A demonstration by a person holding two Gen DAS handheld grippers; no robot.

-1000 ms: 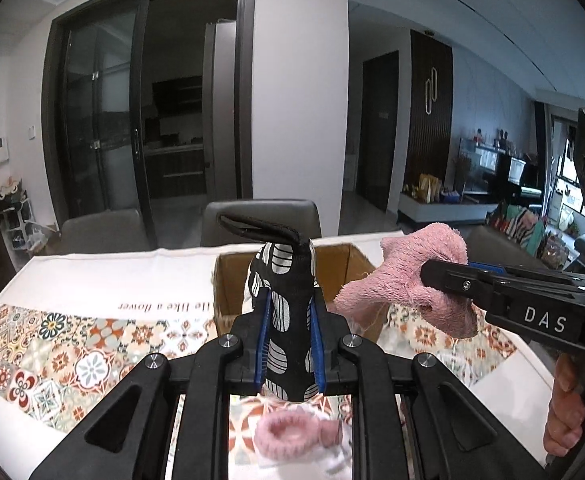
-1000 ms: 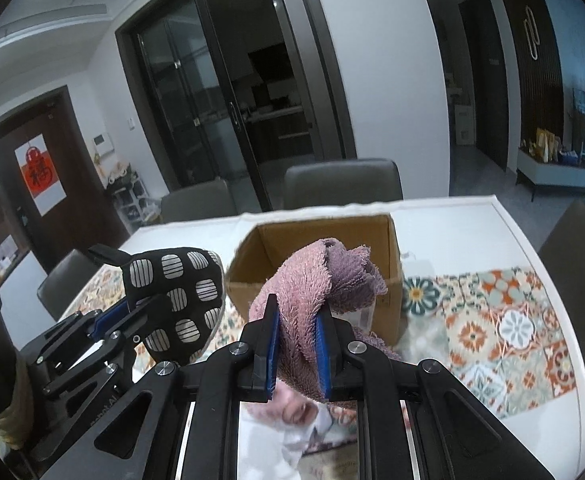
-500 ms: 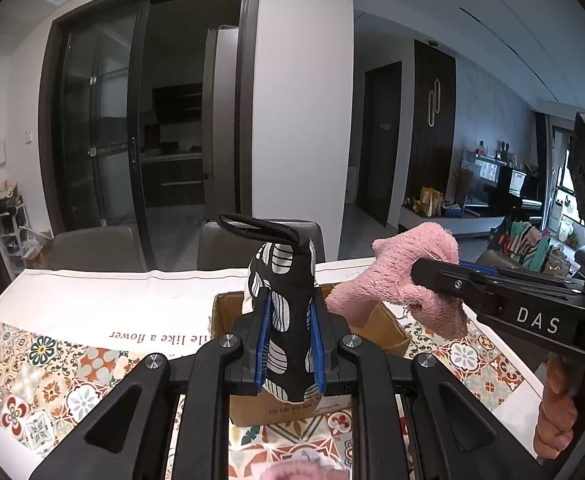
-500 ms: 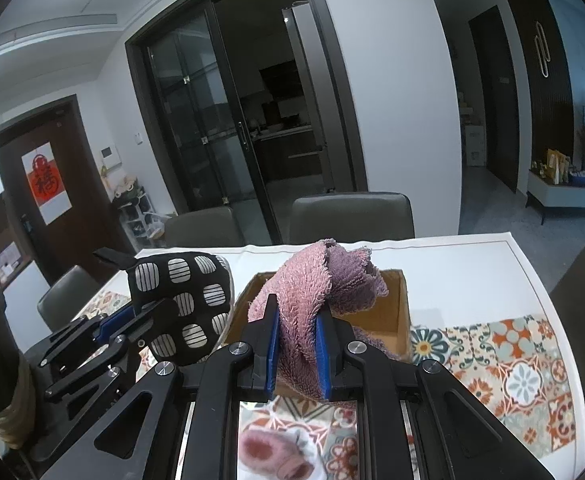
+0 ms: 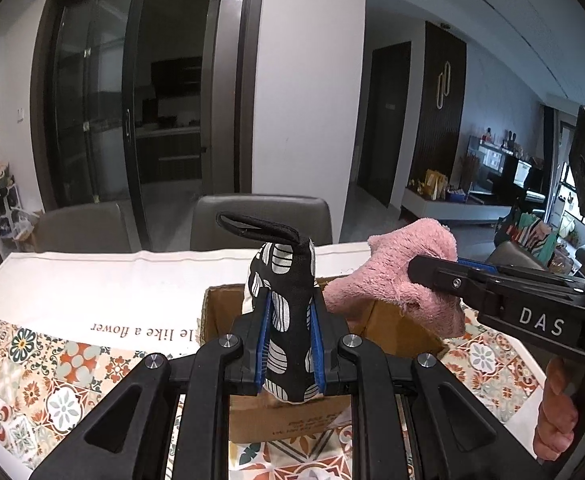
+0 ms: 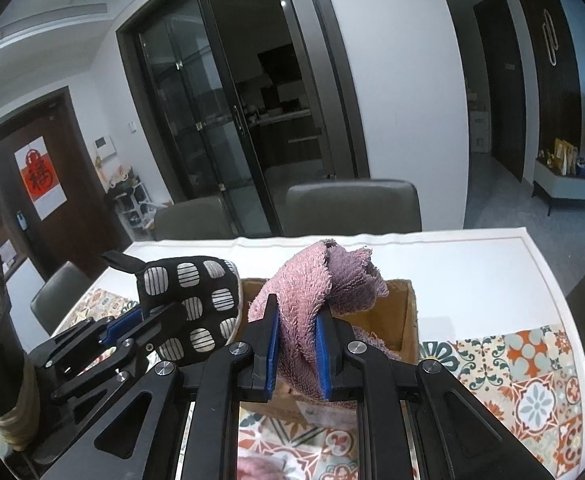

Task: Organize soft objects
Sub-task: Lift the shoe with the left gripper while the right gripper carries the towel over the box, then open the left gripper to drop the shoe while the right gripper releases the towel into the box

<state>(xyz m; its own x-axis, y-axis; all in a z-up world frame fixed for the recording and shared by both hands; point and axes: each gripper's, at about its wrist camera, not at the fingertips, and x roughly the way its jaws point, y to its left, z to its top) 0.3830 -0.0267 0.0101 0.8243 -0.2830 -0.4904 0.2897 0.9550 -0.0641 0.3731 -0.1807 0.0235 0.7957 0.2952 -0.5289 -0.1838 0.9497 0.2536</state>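
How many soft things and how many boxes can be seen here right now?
Black patterned oven mitt: 1
Pink towel: 1
Pink fuzzy thing at the bottom edge, mostly hidden: 1
Cardboard box: 1
Total: 4

Both grippers are black with blue pads and silver screws; the right gripper [image 5: 424, 276] bears white "DAS" lettering at three o'clock.

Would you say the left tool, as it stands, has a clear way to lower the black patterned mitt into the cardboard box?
Probably yes. The left tool grips the black patterned mitt right at the open cardboard box. Only the pink towel in the right tool crowds the same opening.
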